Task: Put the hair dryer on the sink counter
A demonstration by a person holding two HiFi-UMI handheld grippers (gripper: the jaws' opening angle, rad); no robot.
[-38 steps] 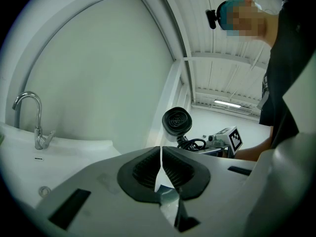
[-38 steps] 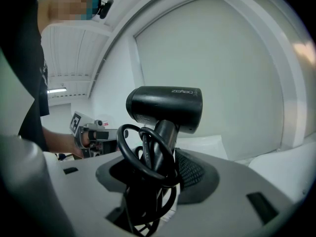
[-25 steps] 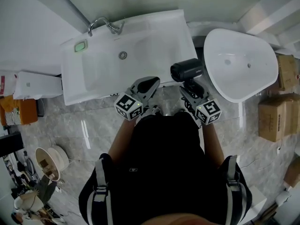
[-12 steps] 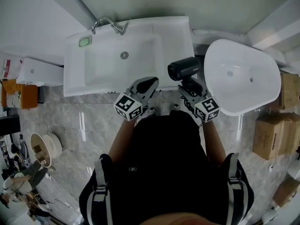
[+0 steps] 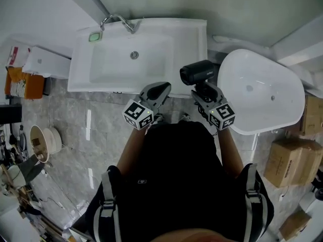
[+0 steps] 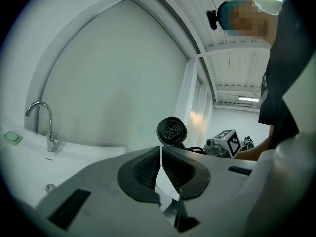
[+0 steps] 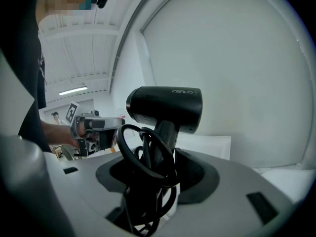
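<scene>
Where the sink counter (image 5: 194, 37) ends, the right gripper (image 5: 204, 89) holds the hair dryer (image 5: 198, 72)

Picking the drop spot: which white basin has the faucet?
The rectangular sink on the left; a chrome faucet stands at its back edge. The rounded basin on the right has none.

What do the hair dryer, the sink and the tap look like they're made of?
Hair dryer: likely plastic, matt black; its shell gives only a soft, dull sheen.
Sink: glossy white, ceramic or a similar glazed material; smooth and evenly bright.
Tap: polished metal, probably chrome-plated; it shows bright highlights along its curve.
</scene>
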